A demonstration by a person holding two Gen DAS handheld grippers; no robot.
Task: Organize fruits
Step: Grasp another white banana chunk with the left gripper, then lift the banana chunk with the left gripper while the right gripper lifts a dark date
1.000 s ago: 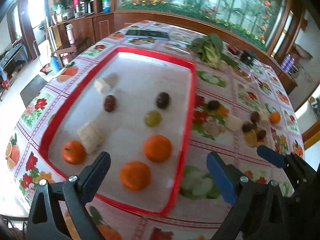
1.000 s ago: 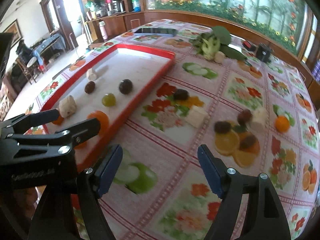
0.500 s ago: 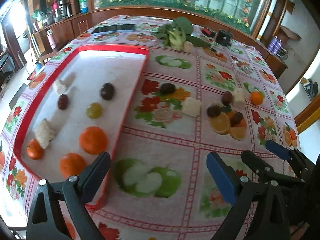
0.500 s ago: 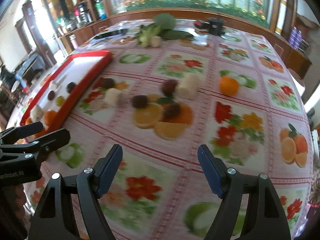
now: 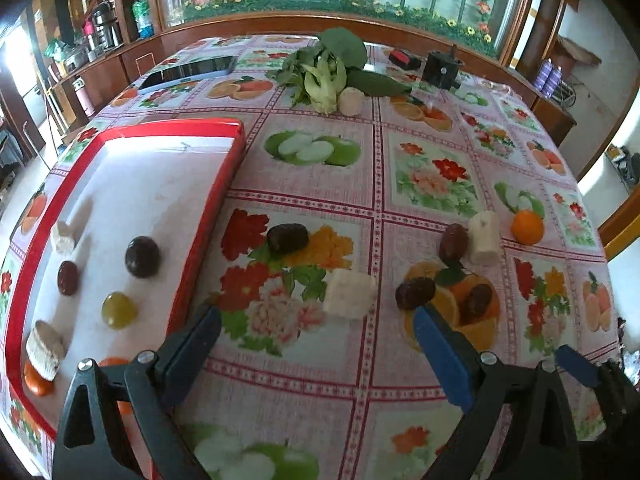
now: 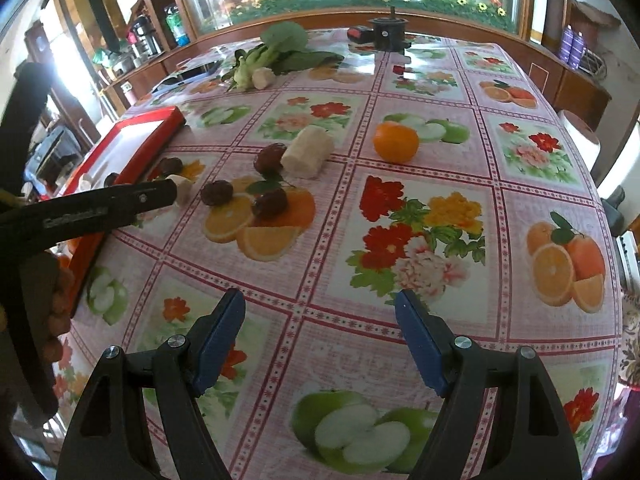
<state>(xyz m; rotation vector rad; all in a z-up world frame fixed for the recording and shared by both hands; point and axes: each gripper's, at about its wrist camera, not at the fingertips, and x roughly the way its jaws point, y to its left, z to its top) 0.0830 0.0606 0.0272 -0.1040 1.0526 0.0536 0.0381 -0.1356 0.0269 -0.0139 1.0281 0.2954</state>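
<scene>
Here, the left gripper [image 5: 316, 332] has its blue-padded jaws spread apart with nothing between them, above the floral plastic tablecloth [image 5: 432, 128]. Just beyond its tips lie a white cut fruit chunk [image 5: 350, 294] and a dark brown date [image 5: 414, 293]. The right gripper [image 6: 320, 332] also stands open and empty over the cloth. Farther out, a small round orange [image 6: 396, 142] sits apart from a pale cylindrical fruit piece [image 6: 307, 152] that touches another date. At the left, the red-rimmed white tray [image 5: 224, 184] holds a green grape [image 5: 119, 310], dark fruits and oranges.
</scene>
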